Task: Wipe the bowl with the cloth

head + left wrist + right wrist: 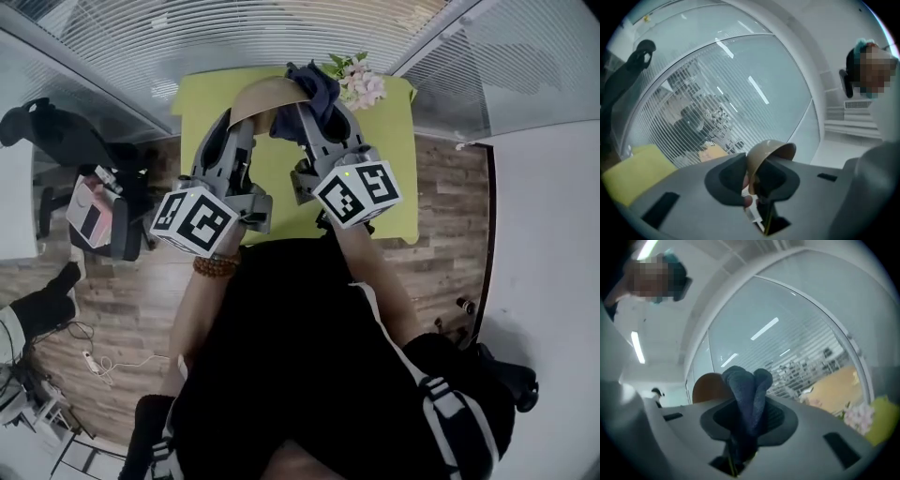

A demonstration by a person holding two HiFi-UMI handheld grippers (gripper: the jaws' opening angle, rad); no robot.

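Down at the far left, a pink and white box sits on the wooden floor, well apart from the yellow-green surface. A person in black holds both tools out over that surface, with a bead bracelet on the left wrist.

The left tongs reach forward from their marker cube towards the far half of the surface. In the left gripper view these tongs are pinching the rim of a tan bowl. One dark pad presses the outside of the wall and the other sits inside it. The bowl is tipped on its side, with its opening facing right, and shows against the glass wall. A patch of the surface lies lower left.

From the head view, the bowl hangs over the far middle of the surface, between the two tools.

The right tongs, ahead of their own cube, are clamped on a dark blue cloth. In the right gripper view the cloth stands bunched between the pads and rises in two rounded folds above them. The bowl shows just behind it to the left. The cloth lies right at the bowl's right edge, though whether the two are touching cannot be told.

Farther right, a bunch of pale pink flowers rests at the far right corner of the surface, just beside the cloth.
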